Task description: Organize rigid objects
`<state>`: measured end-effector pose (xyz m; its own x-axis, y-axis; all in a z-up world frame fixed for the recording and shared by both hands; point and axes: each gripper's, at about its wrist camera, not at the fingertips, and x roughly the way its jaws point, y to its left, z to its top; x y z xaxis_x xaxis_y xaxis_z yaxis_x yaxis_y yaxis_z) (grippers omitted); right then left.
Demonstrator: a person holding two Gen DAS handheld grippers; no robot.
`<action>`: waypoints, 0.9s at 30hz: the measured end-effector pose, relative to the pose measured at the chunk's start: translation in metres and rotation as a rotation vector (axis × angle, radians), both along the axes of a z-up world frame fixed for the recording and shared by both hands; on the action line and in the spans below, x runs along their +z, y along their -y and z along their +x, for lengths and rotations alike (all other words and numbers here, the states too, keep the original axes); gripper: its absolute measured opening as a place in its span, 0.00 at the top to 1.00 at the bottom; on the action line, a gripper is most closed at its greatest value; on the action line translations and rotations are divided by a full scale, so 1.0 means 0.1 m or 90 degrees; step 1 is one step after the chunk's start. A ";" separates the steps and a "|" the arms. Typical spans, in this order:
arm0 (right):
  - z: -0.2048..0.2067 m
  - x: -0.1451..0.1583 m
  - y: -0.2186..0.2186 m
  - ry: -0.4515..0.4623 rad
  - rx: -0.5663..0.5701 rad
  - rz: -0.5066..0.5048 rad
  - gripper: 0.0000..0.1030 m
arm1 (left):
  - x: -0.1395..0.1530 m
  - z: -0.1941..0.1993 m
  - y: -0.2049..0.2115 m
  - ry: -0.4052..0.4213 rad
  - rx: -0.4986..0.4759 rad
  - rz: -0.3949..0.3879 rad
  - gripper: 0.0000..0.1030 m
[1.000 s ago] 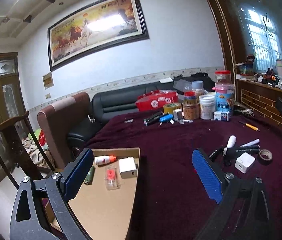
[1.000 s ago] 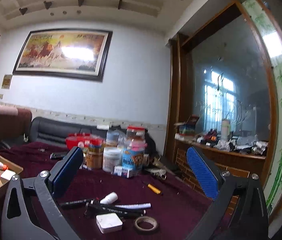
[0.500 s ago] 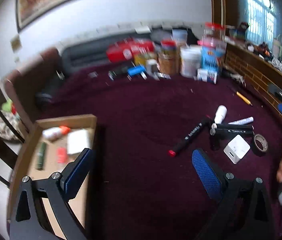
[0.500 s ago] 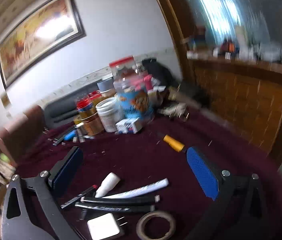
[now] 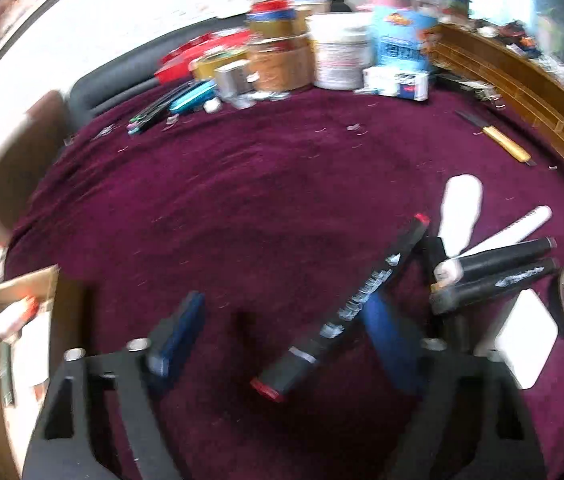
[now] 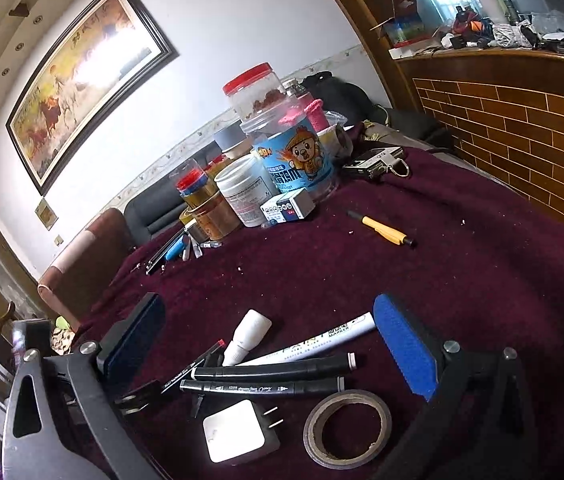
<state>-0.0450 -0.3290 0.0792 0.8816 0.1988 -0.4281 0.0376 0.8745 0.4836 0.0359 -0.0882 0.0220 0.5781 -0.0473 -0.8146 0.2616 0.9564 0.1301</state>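
A black marker with red ends (image 5: 342, 312) lies on the maroon cloth between the open jaws of my left gripper (image 5: 286, 328), low over the table. It also shows in the right wrist view (image 6: 191, 372). Beside it lie two black markers (image 6: 269, 378), a white marker (image 6: 322, 344), a small white bottle (image 6: 247, 336), a white charger (image 6: 237, 430) and a tape roll (image 6: 348, 426). My right gripper (image 6: 277, 344) is open and empty above this pile. A cardboard box (image 5: 17, 344) with small items sits at the left.
Jars, tubs and small boxes (image 6: 265, 168) crowd the table's far side, with pens (image 5: 169, 104) to their left. A yellow-handled knife (image 6: 382, 230) lies toward the right. A brick-faced counter (image 6: 522, 132) stands at the right edge, and a sofa (image 6: 81, 256) behind.
Both grippers have tilted down and come closer to the pile. My left gripper has moved right and lower, so the red-ended marker now lies between its fingers. Both stay open.
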 end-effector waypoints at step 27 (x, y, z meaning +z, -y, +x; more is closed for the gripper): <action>0.08 -0.09 -0.01 -0.024 0.025 0.028 0.00 | 0.07 -0.40 -0.26 -0.045 0.056 -0.066 0.89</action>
<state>-0.0374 -0.3281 0.0700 0.8563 0.2525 -0.4506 0.0221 0.8537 0.5202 -0.0043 -0.0619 0.0287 0.5251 -0.0849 -0.8468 0.1819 0.9832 0.0143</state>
